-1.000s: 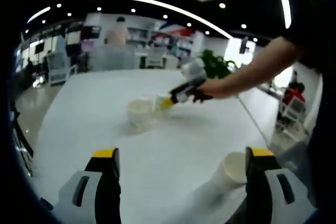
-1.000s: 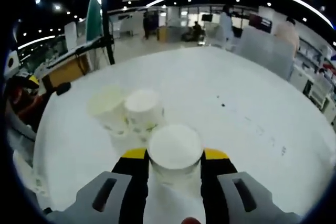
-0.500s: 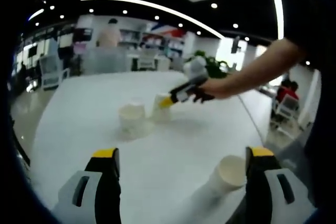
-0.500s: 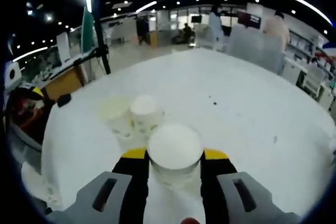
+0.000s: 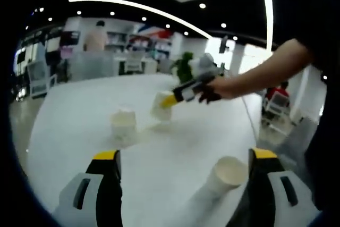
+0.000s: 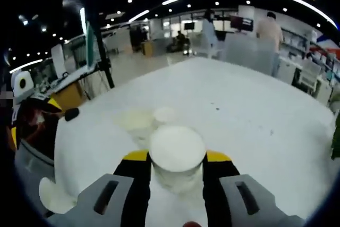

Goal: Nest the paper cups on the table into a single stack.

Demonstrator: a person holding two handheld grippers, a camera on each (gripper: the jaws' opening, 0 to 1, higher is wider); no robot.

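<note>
My right gripper [image 6: 178,155] is shut on a white paper cup [image 6: 177,143], held upright above the white table [image 6: 249,131]. Beyond it two more cups stand side by side, one [image 6: 134,119] on the left and one [image 6: 163,114] just right of it. A further cup [image 6: 53,195] lies on its side at the lower left. In the left gripper view, the right gripper [image 5: 169,100] holds its cup [image 5: 161,107] above the table, right of a standing cup [image 5: 123,123]. My left gripper [image 5: 185,155] is open wide, and the lying cup [image 5: 226,173] rests close to its right jaw.
The person's arm [image 5: 265,73] reaches in from the right over the table [image 5: 69,131]. The table edge runs close on the right. Chairs, desks and people stand far behind. A black tripod pole [image 6: 98,51] stands off the table's left side.
My right gripper has risen with its cup, so the two standing cups look smaller and lower. In the left gripper view the scene has shifted slightly left; the lying cup stays by the right jaw.
</note>
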